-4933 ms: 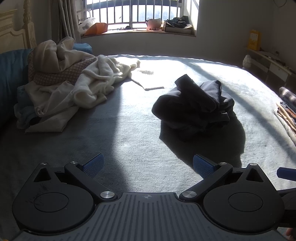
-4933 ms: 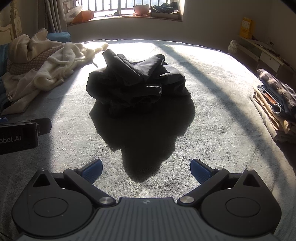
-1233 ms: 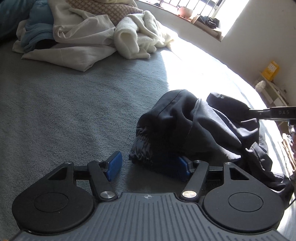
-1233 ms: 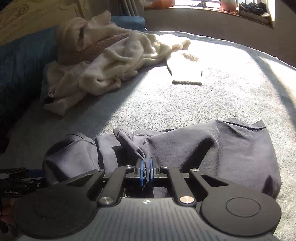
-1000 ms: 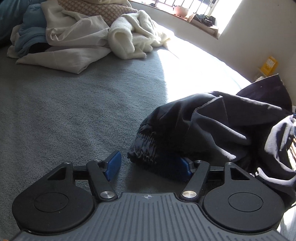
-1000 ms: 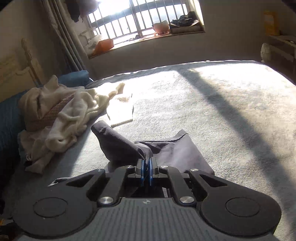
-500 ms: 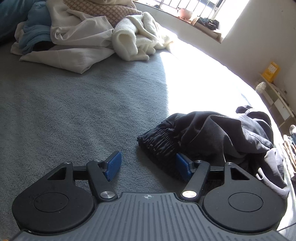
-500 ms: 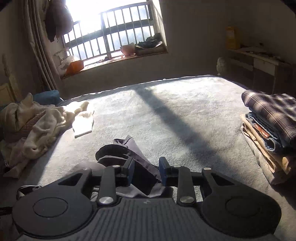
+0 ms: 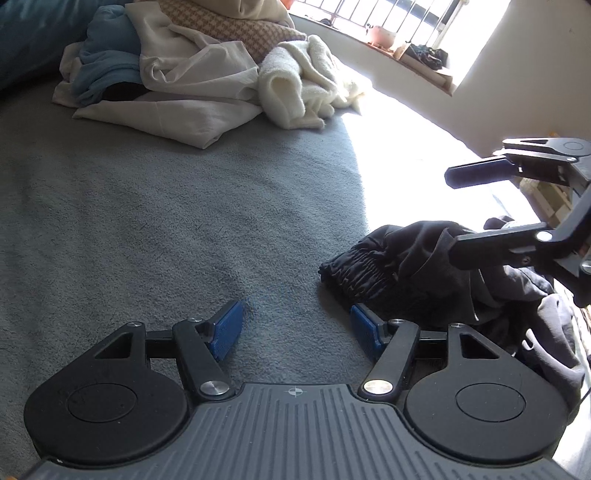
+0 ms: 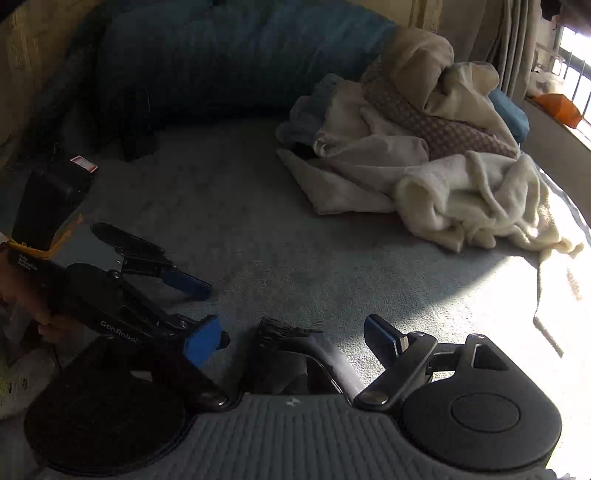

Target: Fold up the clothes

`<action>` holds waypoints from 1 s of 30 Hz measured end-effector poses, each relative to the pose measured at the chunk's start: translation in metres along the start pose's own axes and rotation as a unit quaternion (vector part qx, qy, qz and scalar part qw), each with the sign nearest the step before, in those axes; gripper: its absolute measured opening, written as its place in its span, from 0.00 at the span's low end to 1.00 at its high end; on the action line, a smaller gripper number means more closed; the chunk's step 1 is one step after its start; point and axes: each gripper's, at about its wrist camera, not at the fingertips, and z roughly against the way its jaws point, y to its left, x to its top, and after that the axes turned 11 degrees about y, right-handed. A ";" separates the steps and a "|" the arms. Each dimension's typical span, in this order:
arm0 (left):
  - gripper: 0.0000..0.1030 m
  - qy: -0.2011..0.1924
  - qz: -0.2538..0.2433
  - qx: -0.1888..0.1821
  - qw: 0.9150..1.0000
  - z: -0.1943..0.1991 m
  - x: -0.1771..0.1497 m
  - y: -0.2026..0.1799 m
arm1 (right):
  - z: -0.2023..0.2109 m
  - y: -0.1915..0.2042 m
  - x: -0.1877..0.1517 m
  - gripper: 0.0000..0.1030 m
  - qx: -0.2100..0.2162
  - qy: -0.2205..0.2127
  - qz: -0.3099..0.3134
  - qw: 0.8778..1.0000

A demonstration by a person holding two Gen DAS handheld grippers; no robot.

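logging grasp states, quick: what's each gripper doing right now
Left gripper: open, holding nothing, beside the dark garment.
Right gripper: open, holding nothing; the garment's gathered edge lies between its fingers.

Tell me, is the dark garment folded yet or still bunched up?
Still bunched up. The dark garment lies in a crumpled heap on the bed, elastic waistband gathered, with both the left gripper and right gripper open, gripping nothing.

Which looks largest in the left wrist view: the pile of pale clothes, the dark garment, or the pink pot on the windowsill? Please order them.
1. pile of pale clothes
2. dark garment, though it is nearer and partly hidden, so this rank is unsure
3. pink pot, far away
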 end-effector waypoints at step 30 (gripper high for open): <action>0.70 0.041 -0.108 -0.204 0.972 -0.016 0.004 -0.069 | 0.132 -0.058 -0.105 0.13 -0.023 -0.164 -0.277 0.947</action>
